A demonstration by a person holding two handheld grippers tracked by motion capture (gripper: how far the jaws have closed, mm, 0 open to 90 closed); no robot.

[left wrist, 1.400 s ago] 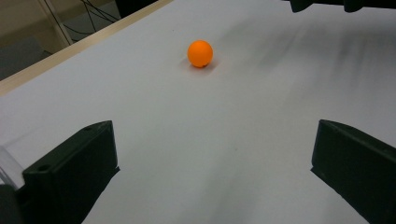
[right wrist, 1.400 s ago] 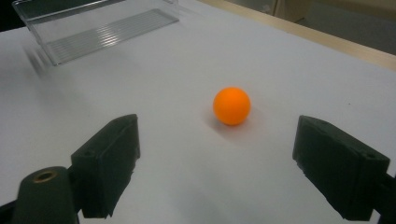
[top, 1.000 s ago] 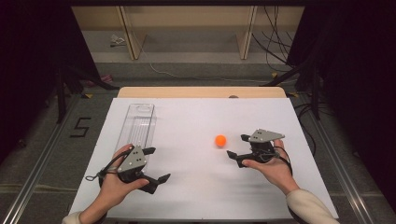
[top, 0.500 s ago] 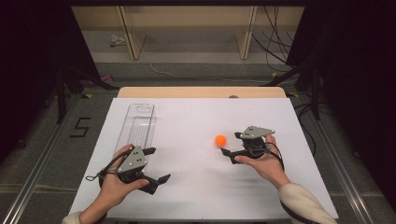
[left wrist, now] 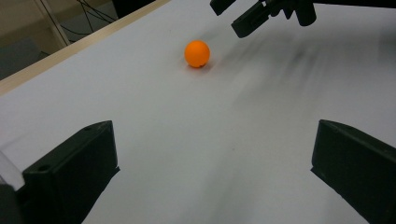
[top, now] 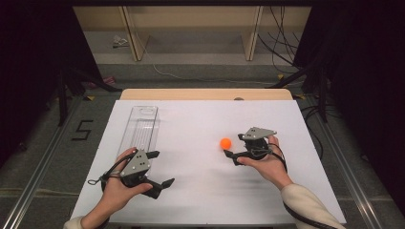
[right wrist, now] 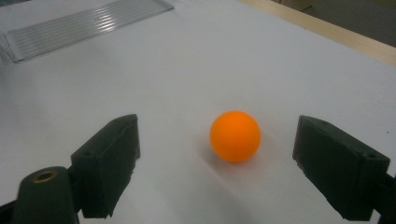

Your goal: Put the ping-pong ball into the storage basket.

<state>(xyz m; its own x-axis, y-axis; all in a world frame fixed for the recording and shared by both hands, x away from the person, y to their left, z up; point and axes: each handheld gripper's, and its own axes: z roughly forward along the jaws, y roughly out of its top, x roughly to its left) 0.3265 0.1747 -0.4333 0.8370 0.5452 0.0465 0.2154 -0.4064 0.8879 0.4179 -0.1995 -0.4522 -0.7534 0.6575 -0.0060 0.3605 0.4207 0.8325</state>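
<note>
An orange ball (top: 225, 143) lies on the white table top (top: 200, 191), right of centre. My right gripper (top: 232, 148) is open and low over the table, and the ball (right wrist: 235, 135) sits between its two black jaws, nearer the right one and touching neither. In the right gripper view, this gripper (right wrist: 226, 173) holds nothing. My left gripper (top: 162, 168) rests open at the front left, pointing towards the ball (left wrist: 196, 53), which lies well ahead of its jaws. In the left gripper view, this gripper (left wrist: 215, 182) is empty.
A long clear ribbed tray (top: 141, 126) lies lengthwise at the table's left, just beyond my left hand, and the same tray (right wrist: 88, 25) appears far off in the right gripper view. The wooden table edge (top: 205, 94) runs along the back. Cables and stands surround the table.
My right gripper has moved left and forward, so the ball now sits between its jaws. The ball and my left gripper have stayed put.
</note>
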